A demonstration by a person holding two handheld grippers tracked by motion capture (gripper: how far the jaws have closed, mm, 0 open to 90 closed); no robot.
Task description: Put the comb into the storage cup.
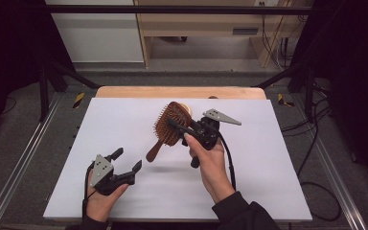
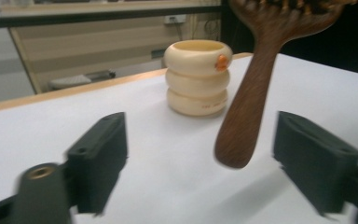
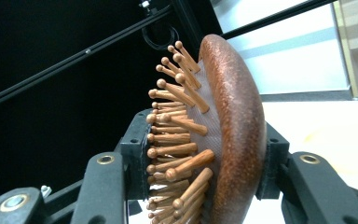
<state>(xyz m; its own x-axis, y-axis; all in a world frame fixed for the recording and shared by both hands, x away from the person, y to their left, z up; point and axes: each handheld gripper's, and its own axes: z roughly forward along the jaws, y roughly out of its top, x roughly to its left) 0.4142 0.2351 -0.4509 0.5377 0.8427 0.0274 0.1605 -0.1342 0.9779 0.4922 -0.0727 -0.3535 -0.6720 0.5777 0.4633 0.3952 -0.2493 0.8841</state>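
Left tool [image 1: 123, 160] sits spread beside the hairbrush [image 1: 171, 125], right tool [image 1: 182, 130] pinching its head mid-air; lifted already, handoff or setting down probably left.

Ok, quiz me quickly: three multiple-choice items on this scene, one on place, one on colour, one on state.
1. Where is the hairbrush?
A. lifted off the table
B. flat on the table
C. inside the ringed holder

2. What colour is the ringed holder?
A. blue
B. cream
C. black

3. How is the left gripper?
A. shut on the brush handle
B. open, holding nothing
C. shut on the holder

A: the right gripper clamps its head, handle hanging above the sheet.
B: cream with an orange spot.
B: jaws apart, nothing between them.
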